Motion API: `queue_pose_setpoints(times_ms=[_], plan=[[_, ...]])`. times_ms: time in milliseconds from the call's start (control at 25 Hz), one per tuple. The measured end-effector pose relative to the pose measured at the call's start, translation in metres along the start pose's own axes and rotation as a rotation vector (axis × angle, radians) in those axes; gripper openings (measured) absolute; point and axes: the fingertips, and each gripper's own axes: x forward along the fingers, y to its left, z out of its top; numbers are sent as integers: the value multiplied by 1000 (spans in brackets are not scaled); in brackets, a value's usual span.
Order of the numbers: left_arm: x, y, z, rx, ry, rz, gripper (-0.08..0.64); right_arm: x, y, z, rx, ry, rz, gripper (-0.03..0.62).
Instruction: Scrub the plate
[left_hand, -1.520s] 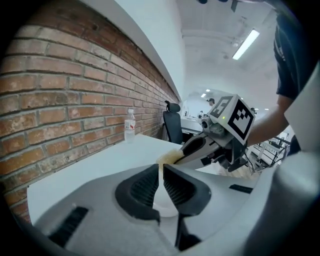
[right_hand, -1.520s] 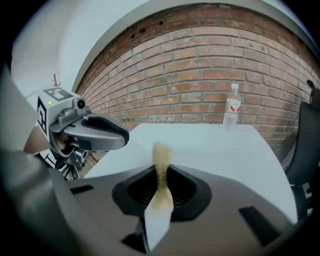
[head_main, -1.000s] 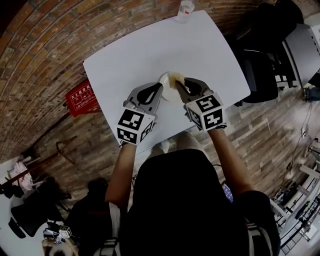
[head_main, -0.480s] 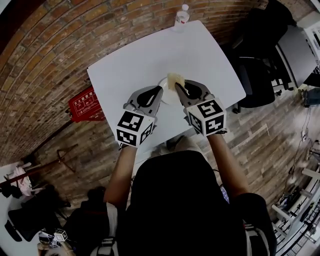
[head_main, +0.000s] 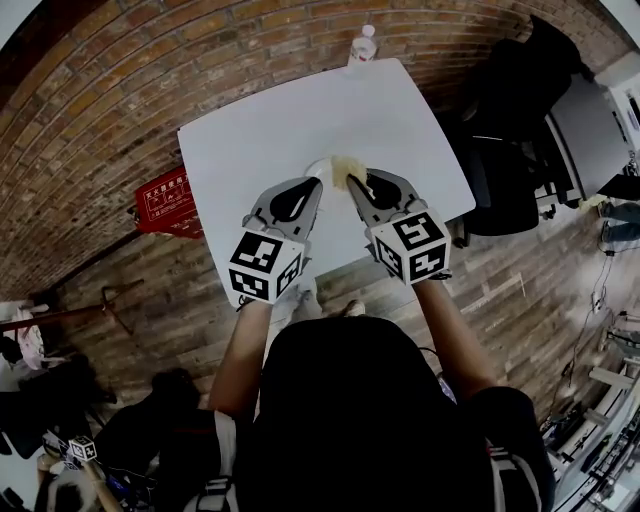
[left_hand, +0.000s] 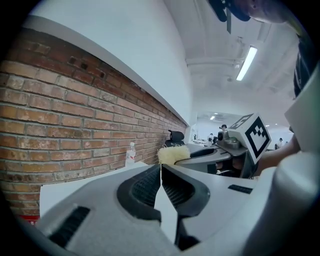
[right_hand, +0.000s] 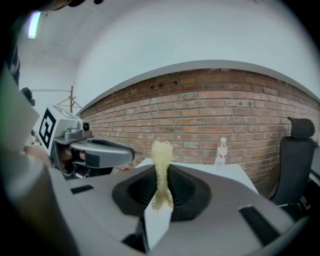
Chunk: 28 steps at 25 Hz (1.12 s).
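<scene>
We hold both tongs at the middle of the head view, over the lower edge of the white table (head_main: 260, 120). The left tongs (head_main: 316, 186) are closed all the way. In the left gripper view only a thin white edge shows between their ribbed pads, and we read it as the rim of the plate (head_main: 320, 166) seen edge-on. From above, the plate is a pale arc just past the left tips, hard to separate from the white table behind it. The right tongs (head_main: 352, 184) are clamped on a pale yellow, fibrous scrub pad (head_main: 346, 166). In the right gripper view the pad stands out of the pads as a flattened tuft.

The next stroke turns on one relation: in the head view the scrub pad lies immediately right of the plate, and both sets of tips converge on the same spot just above frame centre. In the left gripper view the pad sits just beyond the left tips and slightly to their right. We cannot tell whether it touches the plate. The plate's plane seems to run along the line of the left tongs, so we judge the right tongs must press the pad leftward onto its face and rub. The thin rim grip could twist under that push.
</scene>
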Motion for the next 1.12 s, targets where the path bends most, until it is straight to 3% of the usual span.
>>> queue_pose_setpoints(times_ms=[400, 1120], plan=[[-27, -44, 12, 62, -39, 78, 25, -51, 12, 13, -24, -93, 27, 55], [-48, -117, 4, 70, -65, 169, 25, -132, 24, 3, -72, -165, 72, 55]])
